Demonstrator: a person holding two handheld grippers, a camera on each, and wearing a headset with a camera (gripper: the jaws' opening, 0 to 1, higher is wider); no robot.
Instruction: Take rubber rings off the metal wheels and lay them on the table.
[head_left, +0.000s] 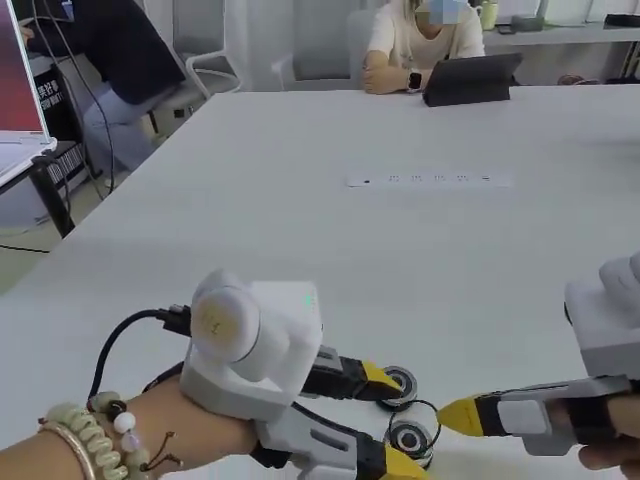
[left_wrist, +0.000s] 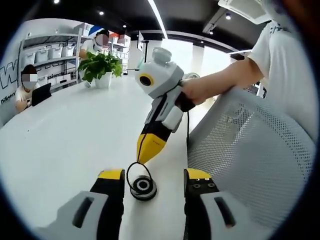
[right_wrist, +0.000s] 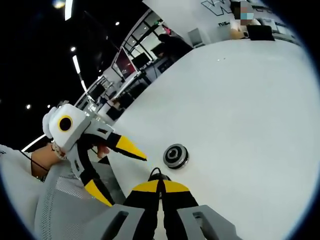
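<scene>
A small metal wheel (head_left: 410, 438) (left_wrist: 143, 188) lies on the white table (head_left: 330, 230) between the open jaws of my left gripper (head_left: 398, 422) (left_wrist: 155, 175). A thin black rubber ring (left_wrist: 128, 174) loops up from that wheel to the yellow tip of my right gripper (head_left: 455, 415) (left_wrist: 146, 152), which is shut on it. In the right gripper view the right gripper (right_wrist: 160, 184) pinches the ring (right_wrist: 156, 173) at its tip. A second wheel (head_left: 402, 380) (right_wrist: 176, 155) with a dark rim sits just beyond the left gripper's far jaw.
A flush socket strip (head_left: 430, 180) sits mid-table. A person with a dark tablet (head_left: 470, 78) sits at the far side. The table's near edge and a mesh chair back (left_wrist: 250, 150) lie close behind the wheels. A potted plant (left_wrist: 100, 67) stands far off.
</scene>
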